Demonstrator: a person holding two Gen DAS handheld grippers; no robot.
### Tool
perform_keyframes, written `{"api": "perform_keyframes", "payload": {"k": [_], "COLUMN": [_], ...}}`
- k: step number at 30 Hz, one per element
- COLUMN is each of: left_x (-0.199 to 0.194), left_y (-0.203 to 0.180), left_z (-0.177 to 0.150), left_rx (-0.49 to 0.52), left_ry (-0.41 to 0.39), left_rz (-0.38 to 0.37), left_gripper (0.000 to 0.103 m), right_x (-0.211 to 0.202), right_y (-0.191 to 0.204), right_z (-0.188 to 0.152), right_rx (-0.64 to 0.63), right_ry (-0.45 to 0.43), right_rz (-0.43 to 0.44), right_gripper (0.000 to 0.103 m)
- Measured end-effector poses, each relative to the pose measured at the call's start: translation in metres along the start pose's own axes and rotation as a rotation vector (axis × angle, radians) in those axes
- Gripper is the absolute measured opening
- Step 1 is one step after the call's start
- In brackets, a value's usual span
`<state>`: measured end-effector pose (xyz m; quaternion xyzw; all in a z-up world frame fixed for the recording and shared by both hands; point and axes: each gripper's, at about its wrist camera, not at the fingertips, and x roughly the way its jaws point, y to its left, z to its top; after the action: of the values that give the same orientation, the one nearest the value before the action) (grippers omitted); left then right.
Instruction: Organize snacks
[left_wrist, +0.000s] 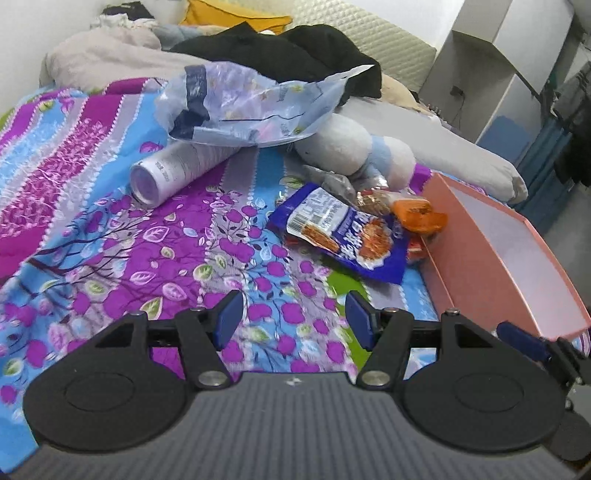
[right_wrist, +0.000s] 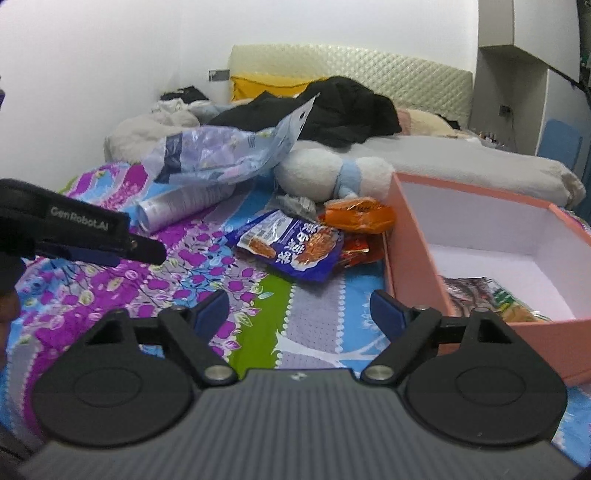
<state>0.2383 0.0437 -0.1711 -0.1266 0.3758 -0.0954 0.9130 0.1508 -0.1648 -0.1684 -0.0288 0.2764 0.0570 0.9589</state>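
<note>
Several snack packets, a blue packet (right_wrist: 291, 245) uppermost and an orange packet (right_wrist: 356, 214) behind, lie heaped on the bed just beside the pink box (right_wrist: 417, 266). Both grippers, left gripper (left_wrist: 293, 319) and right gripper (right_wrist: 299, 308), hover with fingers wide apart, holding nothing. I judge a pinch could slip on the slick film or snag the bedspread (left_wrist: 147, 258).

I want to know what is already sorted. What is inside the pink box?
In the pink box, a few flat snack packets lie at the near end. The right gripper covers part of them, so their exact number cannot be seen.
</note>
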Motion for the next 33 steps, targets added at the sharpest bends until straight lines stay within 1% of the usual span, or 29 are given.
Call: {"api": "perform_keyframes", "payload": {"k": [2, 4, 5, 6, 8, 12, 14, 17, 19, 20, 22, 23, 24, 26, 27, 29, 30, 33], "left_x": [0.016, 0.035, 0.044, 0.054, 0.073, 0.112, 0.127, 0.146, 0.153, 0.157, 0.165, 0.169, 0.173, 0.178, 0.180, 0.187, 0.191, 0.195], "left_y": [0.004, 0.009, 0.012, 0.014, 0.017, 0.026, 0.029, 0.032, 0.029, 0.026, 0.020, 0.018, 0.016, 0.014, 0.014, 0.014, 0.013, 0.010], "left_z": [0.005, 0.013, 0.017, 0.021, 0.028, 0.038, 0.039, 0.038, 0.036, 0.034, 0.031, 0.030, 0.029, 0.030, 0.031, 0.032, 0.032, 0.033], "left_rx": [-0.023, -0.052, -0.063, -0.074, -0.095, -0.165, -0.201, -0.254, -0.266, -0.259, -0.248, -0.251, -0.256, -0.261, -0.272, -0.306, -0.309, -0.302], "left_ry": [0.006, 0.013, 0.014, 0.016, 0.029, 0.068, 0.091, 0.120, 0.133, 0.142, 0.156, 0.165, 0.169, 0.162, 0.164, 0.176, 0.179, 0.175], "left_rz": [-0.015, -0.029, -0.039, -0.048, -0.062, -0.126, -0.155, -0.212, -0.239, -0.251, -0.272, -0.282, -0.290, -0.303, -0.312, -0.338, -0.341, -0.319], "left_gripper": [0.067, 0.068, 0.070, 0.071, 0.071, 0.070, 0.070, 0.070, 0.067, 0.062, 0.059, 0.057, 0.056, 0.055, 0.050, 0.046, 0.041, 0.032], "right_x": [0.014, 0.031, 0.038, 0.044, 0.058, 0.081, 0.094, 0.112, 0.123, 0.128, 0.135, 0.138, 0.142, 0.150, 0.152, 0.154, 0.154, 0.154], "right_y": [0.001, 0.002, 0.002, 0.001, -0.002, -0.012, -0.016, -0.020, -0.022, -0.023, -0.026, -0.027, -0.027, -0.029, -0.031, -0.033, -0.032, -0.030], "right_z": [0.000, 0.001, 0.003, 0.004, 0.011, 0.027, 0.035, 0.044, 0.048, 0.049, 0.052, 0.052, 0.053, 0.053, 0.052, 0.052, 0.053, 0.055], "right_rx": [-0.001, -0.005, -0.003, 0.005, 0.031, 0.106, 0.138, 0.178, 0.199, 0.209, 0.237, 0.248, 0.250, 0.255, 0.271, 0.295, 0.300, 0.313], "right_ry": [0.015, 0.025, 0.028, 0.025, 0.020, -0.010, -0.024, -0.027, -0.019, -0.019, -0.023, -0.025, -0.019, 0.000, 0.002, -0.005, -0.012, -0.025], "right_rz": [-0.001, -0.008, -0.017, -0.026, -0.046, -0.073, -0.085, -0.096, -0.119, -0.123, -0.126, -0.127, -0.133, -0.139, -0.134, -0.122, -0.121, -0.143], "right_gripper": [0.080, 0.080, 0.079, 0.076, 0.074, 0.073, 0.071, 0.070, 0.070, 0.070, 0.063, 0.056, 0.052, 0.052, 0.052, 0.052, 0.052, 0.052]}}
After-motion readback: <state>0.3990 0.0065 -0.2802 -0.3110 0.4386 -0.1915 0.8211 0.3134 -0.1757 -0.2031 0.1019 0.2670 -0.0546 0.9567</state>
